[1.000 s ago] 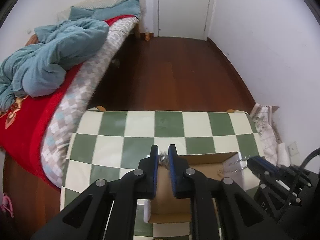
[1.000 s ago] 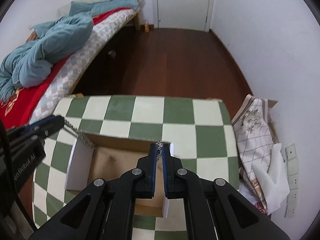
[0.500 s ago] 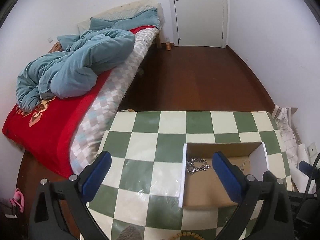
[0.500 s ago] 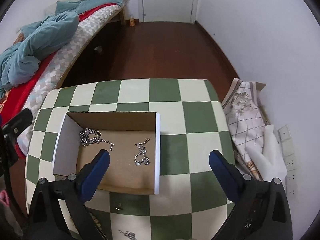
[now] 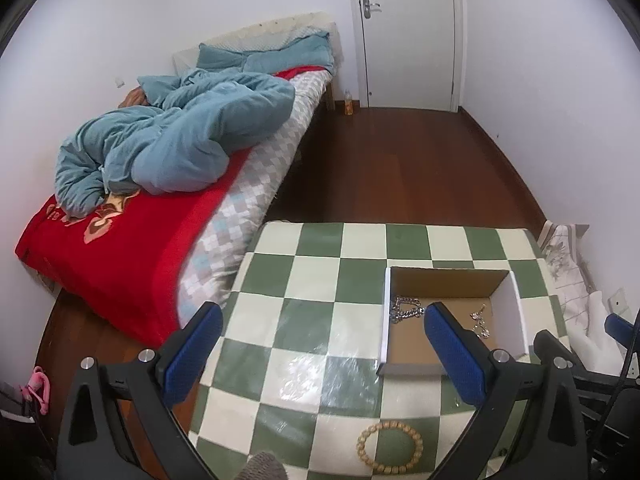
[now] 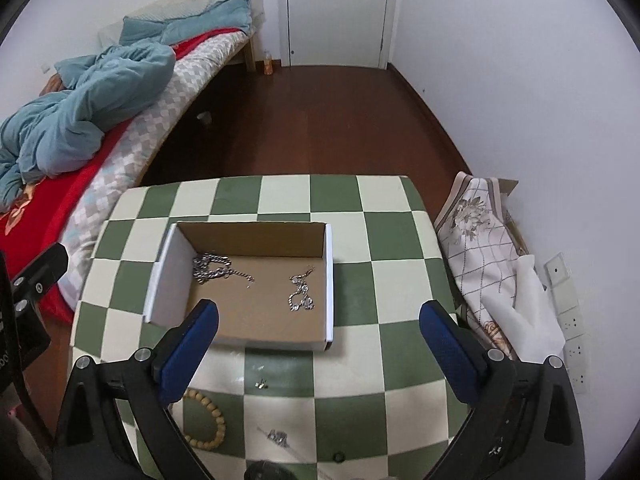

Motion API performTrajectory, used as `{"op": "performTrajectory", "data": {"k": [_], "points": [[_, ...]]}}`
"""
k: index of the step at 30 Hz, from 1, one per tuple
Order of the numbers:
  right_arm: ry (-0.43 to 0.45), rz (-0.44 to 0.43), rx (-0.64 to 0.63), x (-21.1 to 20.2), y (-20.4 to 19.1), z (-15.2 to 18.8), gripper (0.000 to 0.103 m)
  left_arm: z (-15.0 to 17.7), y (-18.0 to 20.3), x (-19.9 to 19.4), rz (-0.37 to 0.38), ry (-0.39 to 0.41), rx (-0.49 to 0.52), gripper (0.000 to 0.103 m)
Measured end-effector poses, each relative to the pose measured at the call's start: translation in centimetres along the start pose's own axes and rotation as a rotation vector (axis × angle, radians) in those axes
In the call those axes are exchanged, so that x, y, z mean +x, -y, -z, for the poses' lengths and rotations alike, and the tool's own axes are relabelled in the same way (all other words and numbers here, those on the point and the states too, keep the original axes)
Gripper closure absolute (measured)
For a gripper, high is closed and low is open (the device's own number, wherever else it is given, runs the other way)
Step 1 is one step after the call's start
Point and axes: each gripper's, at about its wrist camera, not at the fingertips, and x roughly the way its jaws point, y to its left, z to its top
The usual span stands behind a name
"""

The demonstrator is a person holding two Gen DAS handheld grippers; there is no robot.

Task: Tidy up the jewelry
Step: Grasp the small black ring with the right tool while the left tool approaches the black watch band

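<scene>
Silver: 2 chains [image 6: 212, 266] just dropped into cardboard box [image 6: 326, 280]; both tongs, left [image 5: 320, 344] and right [image 6: 318, 340], released (bead bracelet [image 5: 390, 446] awaits on worktop [image 5: 312, 280]).

You get even, soft daylight and faint shadows in both views. Glare streaks the glossy green-and-cream checkered tablecloth [image 5: 320, 360] (plastic film, it seems). Fisheye bending curves the white walls [image 6: 520, 80]; corners vignette black.
</scene>
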Motion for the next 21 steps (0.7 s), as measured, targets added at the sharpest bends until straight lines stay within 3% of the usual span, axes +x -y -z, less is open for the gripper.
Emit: {"op": "performTrajectory", "data": {"k": [8, 13, 17, 18, 21], "points": [[0.052, -0.035, 0.035, -6.4, 0.9, 2.9, 0.001, 2.2, -1.5, -5.3, 0.001, 0.023, -0.011, 0.0], [0.027, -0.043, 0.063, -8.2, 2.7, 6.7, 0.001, 6.2, -1.3, -6.5, -0.003, -0.031, 0.003, 0.0], [-0.043, -0.031, 0.086, -7.5, 4.8, 11.6, 0.002, 10.5, -0.4, -5.9, -0.015, -0.115, 0.02, 0.0], [-0.068, -0.036, 0.089, -6.9, 5.3, 12.7, 0.005, 11.7, 0.1, -5.5, -0.02, -0.136, 0.032, 0.0], [-0.149, -0.057, 0.102, -4.7, 6.5, 16.2, 0.03, 14.5, 1.4, -4.1, -0.04, -0.181, 0.068, 0.0]]}}
